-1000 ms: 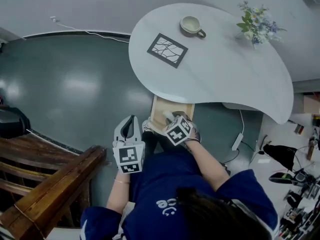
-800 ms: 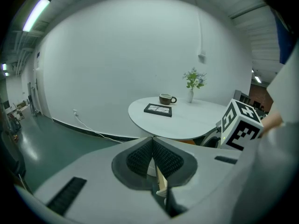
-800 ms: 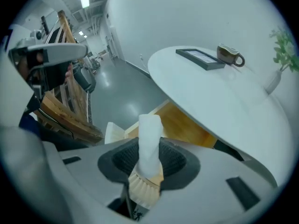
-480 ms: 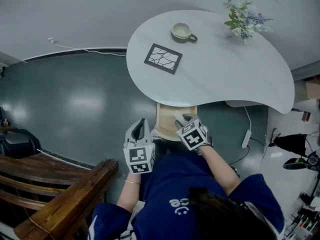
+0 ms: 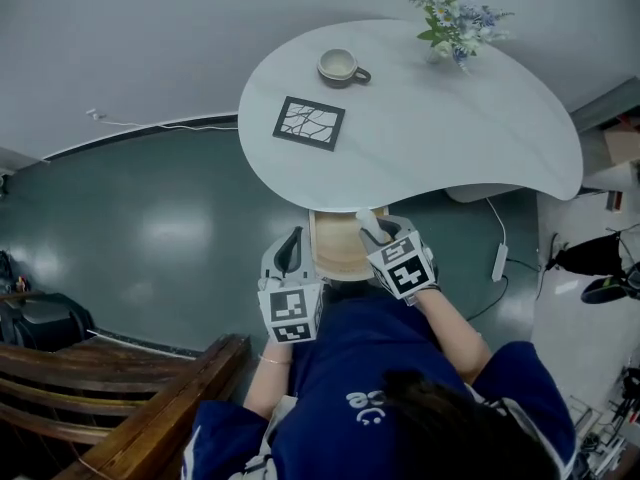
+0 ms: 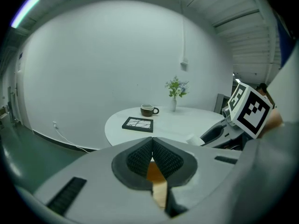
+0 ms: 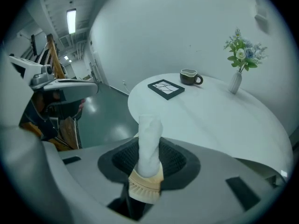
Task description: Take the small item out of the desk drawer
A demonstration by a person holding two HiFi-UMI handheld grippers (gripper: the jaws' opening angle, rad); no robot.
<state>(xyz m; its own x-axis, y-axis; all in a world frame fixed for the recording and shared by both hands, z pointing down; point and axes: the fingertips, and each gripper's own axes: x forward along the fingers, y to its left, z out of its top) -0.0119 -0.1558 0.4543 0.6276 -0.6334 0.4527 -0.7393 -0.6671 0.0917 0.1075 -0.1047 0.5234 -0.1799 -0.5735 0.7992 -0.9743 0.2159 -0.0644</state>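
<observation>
Brush [image 7: 150, 136] clamped in right gripper [image 7: 148, 164] above open wooden drawer [image 5: 335, 253]
Left gripper [image 6: 152, 157], jaws together and empty, hovers left of the drawer. Brush seems out already; carrying it clear and perhaps closing the drawer remain.

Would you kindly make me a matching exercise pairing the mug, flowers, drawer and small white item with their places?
1 mug
2 flowers
3 drawer
4 white item

A open under the table's near edge
B gripped in the right tongs
C next to the black mat
D at the table's far right end

Pairs: 1-C, 2-D, 3-A, 4-B
</observation>
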